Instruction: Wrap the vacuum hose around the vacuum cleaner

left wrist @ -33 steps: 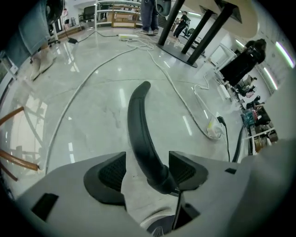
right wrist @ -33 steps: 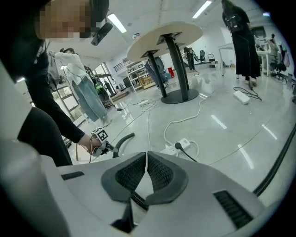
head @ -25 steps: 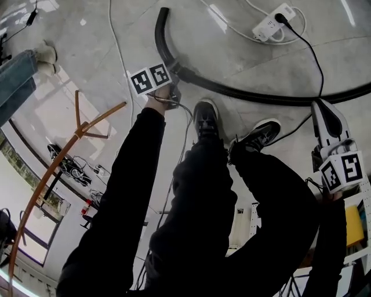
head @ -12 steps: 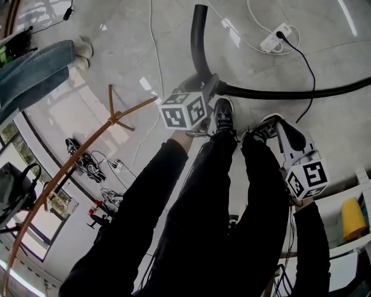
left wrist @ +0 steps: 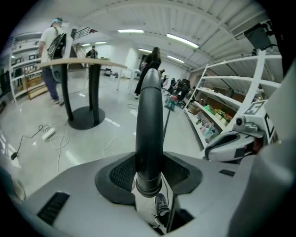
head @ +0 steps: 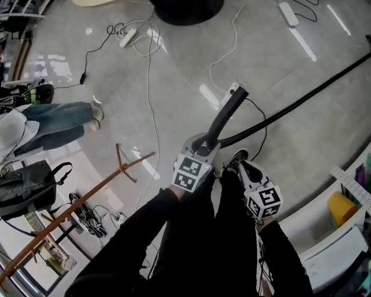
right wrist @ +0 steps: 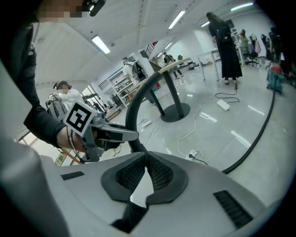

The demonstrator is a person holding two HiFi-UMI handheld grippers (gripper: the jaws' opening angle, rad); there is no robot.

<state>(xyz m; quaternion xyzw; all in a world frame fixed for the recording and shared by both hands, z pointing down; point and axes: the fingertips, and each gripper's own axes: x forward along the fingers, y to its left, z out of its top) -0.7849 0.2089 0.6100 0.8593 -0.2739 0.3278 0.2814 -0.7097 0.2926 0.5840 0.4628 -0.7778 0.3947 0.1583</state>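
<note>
Since the earlier frames, both grippers have come up well clear of the floor [head: 116,69]. The end of the vacuum hose [head: 227,115], which then lay on the floor, has come up with the left one.

Nearest to us, the left gripper [head: 204,145] has just been closing its jaws, and they now clamp the vacuum hose. In the left gripper view the pads [left wrist: 119,172] press on either side of the black tube just above its collar. The tube stands up and away from the jaws. Through the gap beneath we note a black shoe [left wrist: 162,204].

The right gripper [head: 242,167] sits just beside the left, to its right in the head view. Its jaws are closed on each other with nothing between them, and the right gripper view confirms that the pads meet.

From the left jaws the stiff end of the hose points toward a white power strip [head: 233,90]. The flexible length runs off to the right edge of the head view.

Further out we record:
- a wooden coat stand [head: 123,169] at the lower left
- a black backpack [head: 26,188]
- a person in jeans [head: 58,125] at the left edge
- white shelving [head: 348,183] holding a yellow item [head: 339,207] at the right
- a loose white cable [head: 152,87]
- the round black base [head: 188,8] of a pedestal table at the top
</note>
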